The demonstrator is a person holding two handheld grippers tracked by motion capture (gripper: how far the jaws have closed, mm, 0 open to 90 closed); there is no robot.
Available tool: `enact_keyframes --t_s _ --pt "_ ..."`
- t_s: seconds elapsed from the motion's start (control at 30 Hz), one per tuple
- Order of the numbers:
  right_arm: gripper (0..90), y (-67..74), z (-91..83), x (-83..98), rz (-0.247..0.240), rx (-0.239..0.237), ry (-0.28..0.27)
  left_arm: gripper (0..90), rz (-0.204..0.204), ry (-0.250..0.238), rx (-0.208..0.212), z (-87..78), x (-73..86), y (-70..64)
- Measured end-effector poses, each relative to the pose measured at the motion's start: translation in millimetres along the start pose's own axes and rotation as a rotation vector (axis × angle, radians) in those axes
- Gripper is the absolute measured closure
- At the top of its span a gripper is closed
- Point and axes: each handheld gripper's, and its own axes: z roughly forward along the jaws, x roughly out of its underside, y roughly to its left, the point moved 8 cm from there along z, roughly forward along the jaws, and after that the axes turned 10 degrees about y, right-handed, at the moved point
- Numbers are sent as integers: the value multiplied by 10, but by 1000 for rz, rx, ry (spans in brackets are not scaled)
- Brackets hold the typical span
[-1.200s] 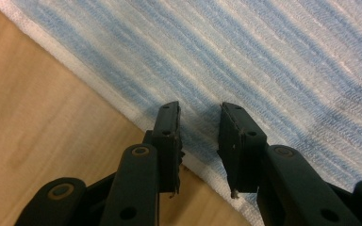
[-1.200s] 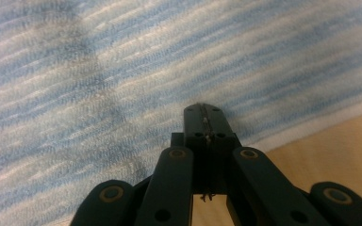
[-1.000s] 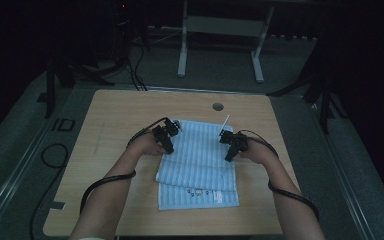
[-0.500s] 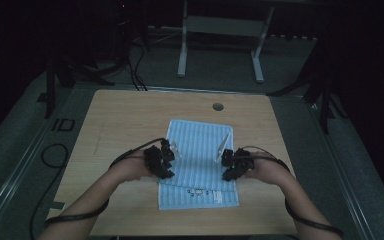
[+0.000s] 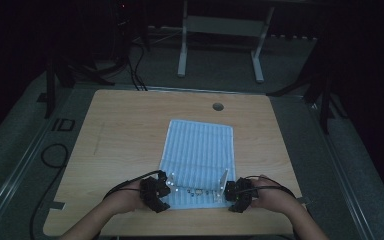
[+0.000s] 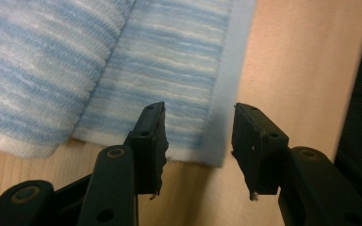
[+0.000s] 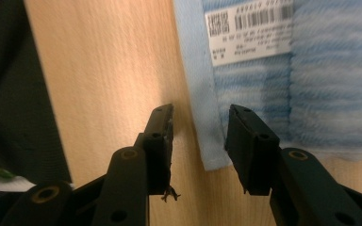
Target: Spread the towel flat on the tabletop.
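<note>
Pale wooden tabletop: one blue-and-white striped terry towel folded flat at centre, near corners just let go, my left gripper and right gripper spread and empty beside them; further folding likely remains.

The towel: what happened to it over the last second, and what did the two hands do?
Both hands drew the towel's far edge toward the person, folding it over itself. The left gripper and right gripper ended at its near corners, and their jaws have just been opening, letting the cloth go; nothing is pinched between them now. The table and the towel's spot on it stayed the same.
</note>
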Motion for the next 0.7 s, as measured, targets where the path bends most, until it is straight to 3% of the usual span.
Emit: enact_keyframes --t_s 0.07,0.13,0.17,0.27,0.33,0.4,0.53,0.63,0.7 --pt "743 -24 24 -5 1 41 12 530 10 20 -11 58 -5 -5" --pt "789 -49 22 -13 18 39 18 531 17 7 -31 66 -37 -8" --pt "806 -61 21 -17 22 38 19 564 16 10 -46 61 -46 3" --pt "832 -76 19 -25 37 30 14 800 -16 13 -38 51 -65 42" --pt "835 -51 8 -20 41 -5 8 842 -23 9 -29 29 -73 45" --pt "836 -45 -33 0 41 -8 5 846 -21 -14 -17 -59 -89 21" --pt "836 13 -267 63 53 12 -25 846 -4 -59 -33 -358 -99 -53" --pt "835 163 -464 110 28 22 -46 843 28 -77 -42 -538 -70 -192" --pt "835 308 -553 132 15 22 -53 841 51 -83 -27 -599 -26 -325"
